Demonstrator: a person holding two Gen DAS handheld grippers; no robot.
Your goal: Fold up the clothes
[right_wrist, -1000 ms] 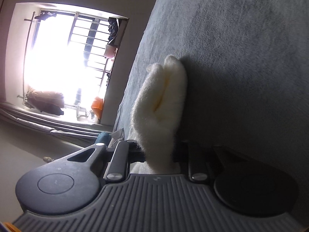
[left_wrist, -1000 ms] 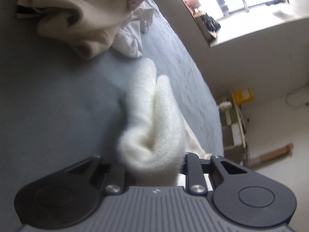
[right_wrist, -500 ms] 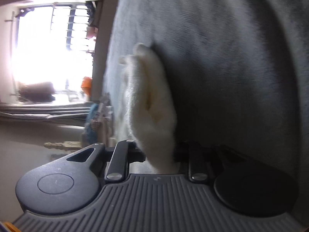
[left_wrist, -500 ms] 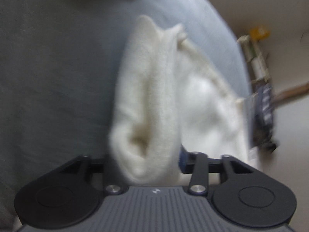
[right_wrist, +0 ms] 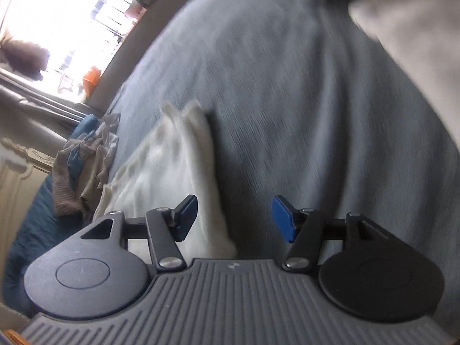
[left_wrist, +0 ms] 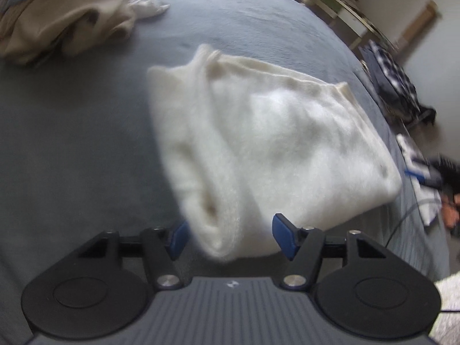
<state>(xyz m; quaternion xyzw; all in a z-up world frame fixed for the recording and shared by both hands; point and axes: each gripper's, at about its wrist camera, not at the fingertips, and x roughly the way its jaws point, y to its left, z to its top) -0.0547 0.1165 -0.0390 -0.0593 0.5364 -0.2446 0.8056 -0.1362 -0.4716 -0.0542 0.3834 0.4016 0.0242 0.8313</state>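
Here, on the grey bed (left_wrist: 72, 149), the white fleece garment (left_wrist: 276, 143) lies folded into a thick pad just ahead of your left gripper (left_wrist: 230, 237), its rolled near edge sitting between the blue pads (left_wrist: 283, 234) without either one pressing on it. Those jaws are opening, and the fleece looks released rather than held. Your right gripper (right_wrist: 234, 218) shows the same: jaws opening, with the garment's edge just ahead of and beside the left-hand pad (right_wrist: 187, 215) and bare bedcover filling most of the gap.

The step in hand reads as letting go after a fold. To finish it well, let both sets of jaws spread fully before you draw away, so no pad drags the pile and peels the top layer back. Pull each gripper off along the line of the fold, not across it, and lift slightly as you go. The fleece is bulky and springy, so the rolled edge ahead of the left jaws may relax and bulge; a light press there would likely settle it.

Far beyond the left jaws, a heap of unfolded clothes (left_wrist: 66, 20) waits, well apart from the folded piece. Keep the withdrawing grippers clear of it.
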